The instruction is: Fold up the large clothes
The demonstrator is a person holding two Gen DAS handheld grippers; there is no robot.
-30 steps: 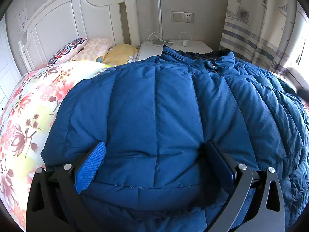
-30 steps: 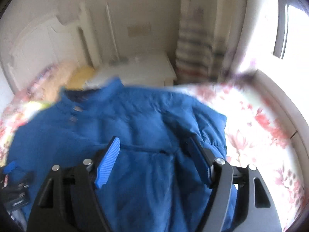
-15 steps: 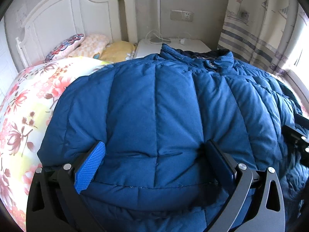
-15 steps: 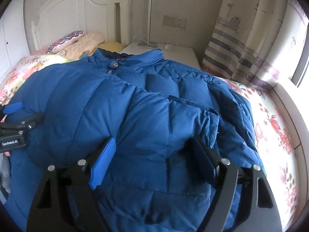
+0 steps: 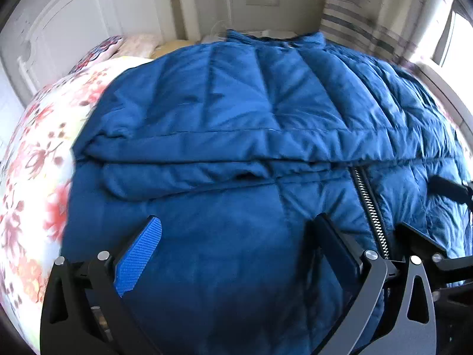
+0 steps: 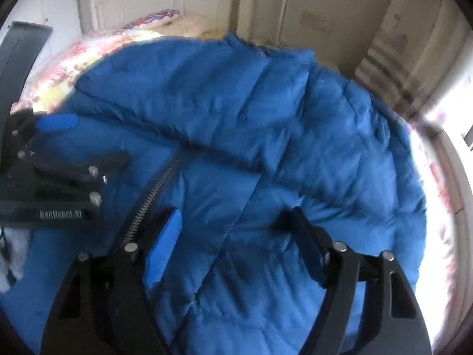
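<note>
A large blue quilted down jacket [image 5: 236, 112] lies on the floral bed and fills both views, collar toward the headboard. A fold edge runs across it, with the zipper [image 5: 371, 204] showing near its right side. My left gripper [image 5: 239, 236] is open, its fingers spread over the near part of the jacket; nothing shows between the pads. My right gripper [image 6: 236, 230] is open over the jacket [image 6: 266, 118] beside the zipper [image 6: 150, 198]. The left gripper also shows at the left edge of the right wrist view [image 6: 59, 159].
The floral bedspread [image 5: 35, 159] shows at the left, and at the right edge in the right wrist view [image 6: 437, 171]. A white headboard [image 5: 88, 20], pillows [image 5: 118, 47] and striped curtains [image 5: 360, 29] stand behind the bed. A window [image 5: 449, 38] is at the right.
Both grippers have pulled back toward the near side. A fold edge and the zipper now show across the jacket. The views are blurred by motion.
</note>
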